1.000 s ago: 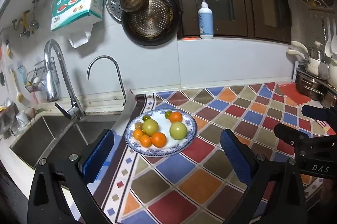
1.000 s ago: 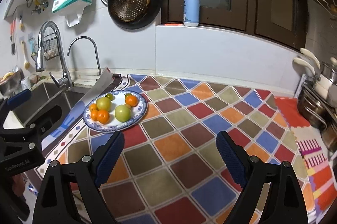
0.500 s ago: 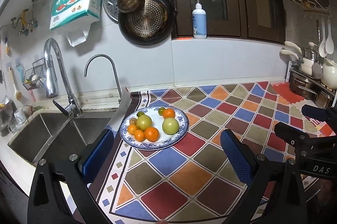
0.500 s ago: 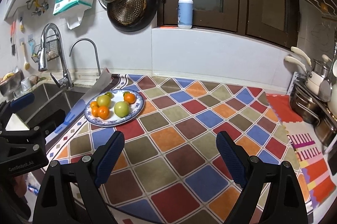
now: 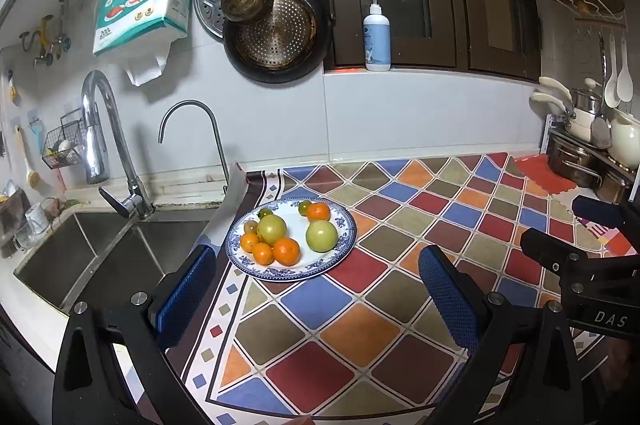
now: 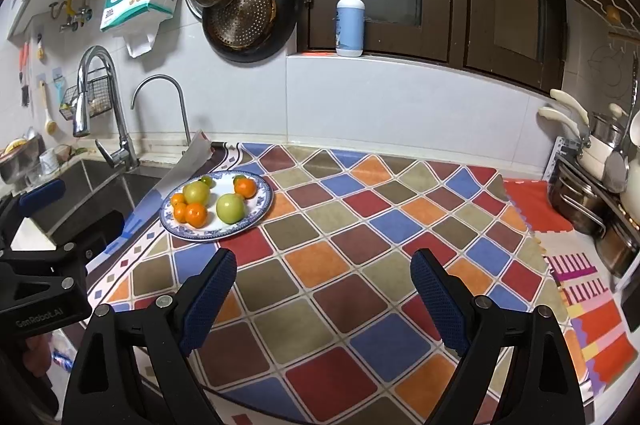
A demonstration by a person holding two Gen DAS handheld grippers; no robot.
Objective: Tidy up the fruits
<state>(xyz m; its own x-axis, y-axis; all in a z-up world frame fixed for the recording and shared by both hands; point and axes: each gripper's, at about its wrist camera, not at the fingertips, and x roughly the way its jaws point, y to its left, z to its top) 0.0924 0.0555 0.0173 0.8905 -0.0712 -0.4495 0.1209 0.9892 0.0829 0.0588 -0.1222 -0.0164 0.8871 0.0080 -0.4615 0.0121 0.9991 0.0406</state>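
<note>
Rolling is the hazard: fruit heaped on the plate beside the sink could be knocked in by either empty, wide-spread left gripper or right gripper.

The plate looks like glazed ceramic, white and glossy with a blue pattern round the rim. Under it the mat is a smooth wipe-clean sheet, low sheen, printed in coloured diamonds. Left of the plate, the sink is brushed steel, dull, while the tap over it is bright polished chrome. Up behind the plate hangs a dark pan, worn and matt. Gripper pads near the plate are blue, rough, knobbly rubber on matt black plastic.
</note>
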